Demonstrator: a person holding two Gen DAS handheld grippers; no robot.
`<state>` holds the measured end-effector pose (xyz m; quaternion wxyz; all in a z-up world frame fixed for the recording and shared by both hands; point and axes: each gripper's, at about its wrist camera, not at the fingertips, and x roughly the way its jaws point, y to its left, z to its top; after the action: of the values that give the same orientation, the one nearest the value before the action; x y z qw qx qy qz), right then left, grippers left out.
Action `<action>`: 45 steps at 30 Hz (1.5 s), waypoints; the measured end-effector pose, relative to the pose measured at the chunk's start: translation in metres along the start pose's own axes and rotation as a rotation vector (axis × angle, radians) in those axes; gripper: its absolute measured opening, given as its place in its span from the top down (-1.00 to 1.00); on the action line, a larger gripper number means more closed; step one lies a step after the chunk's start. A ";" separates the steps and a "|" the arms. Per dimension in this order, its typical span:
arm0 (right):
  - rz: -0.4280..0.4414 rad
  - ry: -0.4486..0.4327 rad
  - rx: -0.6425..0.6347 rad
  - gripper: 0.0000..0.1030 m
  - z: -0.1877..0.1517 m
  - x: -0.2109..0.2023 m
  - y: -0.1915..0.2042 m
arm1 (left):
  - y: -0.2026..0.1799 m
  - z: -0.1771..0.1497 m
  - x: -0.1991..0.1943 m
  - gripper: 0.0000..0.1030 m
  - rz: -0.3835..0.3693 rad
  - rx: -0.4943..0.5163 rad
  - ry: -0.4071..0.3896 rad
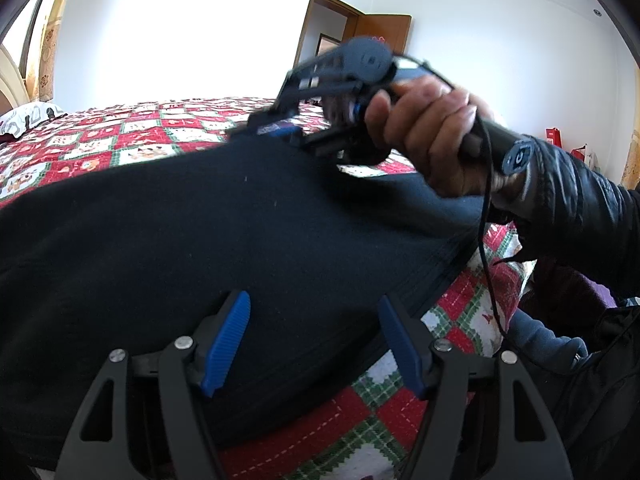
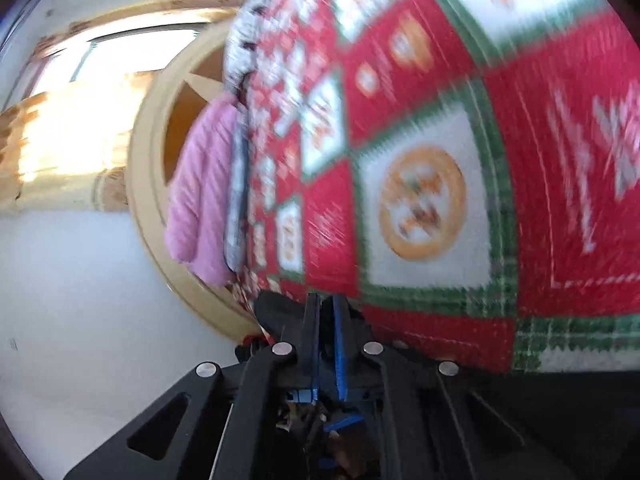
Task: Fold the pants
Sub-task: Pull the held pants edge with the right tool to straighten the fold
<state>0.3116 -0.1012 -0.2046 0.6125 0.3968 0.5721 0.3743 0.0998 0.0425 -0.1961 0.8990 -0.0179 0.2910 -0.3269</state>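
Note:
The black pants (image 1: pixel 168 248) lie spread across the bed, filling the middle of the left wrist view. My left gripper (image 1: pixel 314 312) is open just above the pants near their ribbed waistband edge (image 1: pixel 444 276), holding nothing. My right gripper (image 1: pixel 276 130) shows in the left wrist view at the far edge of the pants, held by a hand (image 1: pixel 436 136). In the right wrist view my right gripper (image 2: pixel 326 308) is shut on a fold of the black pants (image 2: pixel 276 312), and the view is tilted and blurred.
The bed has a red, green and white patterned quilt (image 1: pixel 120 140), also seen in the right wrist view (image 2: pixel 420 160). A pink cloth (image 2: pixel 204 192) hangs by the curved wooden headboard (image 2: pixel 148 184). An open wooden door (image 1: pixel 360 36) stands at the back. The person's dark jacket sleeve (image 1: pixel 580 208) is on the right.

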 end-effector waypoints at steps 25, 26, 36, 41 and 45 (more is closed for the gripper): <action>-0.839 -0.108 -0.702 0.96 -0.156 -0.054 0.018 | -0.021 0.009 0.013 -0.50 0.168 0.066 0.075; -0.836 -0.105 -0.693 0.96 -0.159 -0.059 0.009 | -0.020 0.009 0.013 -0.50 0.167 0.056 0.078; -0.752 -0.111 -0.656 0.96 -0.175 -0.089 -0.012 | -0.029 0.031 -0.001 -0.51 0.300 0.043 0.092; -0.752 -0.134 -0.679 0.96 -0.179 -0.085 -0.015 | -0.018 0.031 0.004 -0.51 0.393 0.029 0.151; -0.749 -0.142 -0.679 0.96 -0.180 -0.086 -0.014 | -0.009 0.020 0.012 -0.55 0.417 0.025 0.188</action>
<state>0.1269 -0.1753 -0.1878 0.8365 -0.0323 0.4781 0.2658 0.1128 0.0247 -0.1832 0.9161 0.0846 0.3669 -0.1378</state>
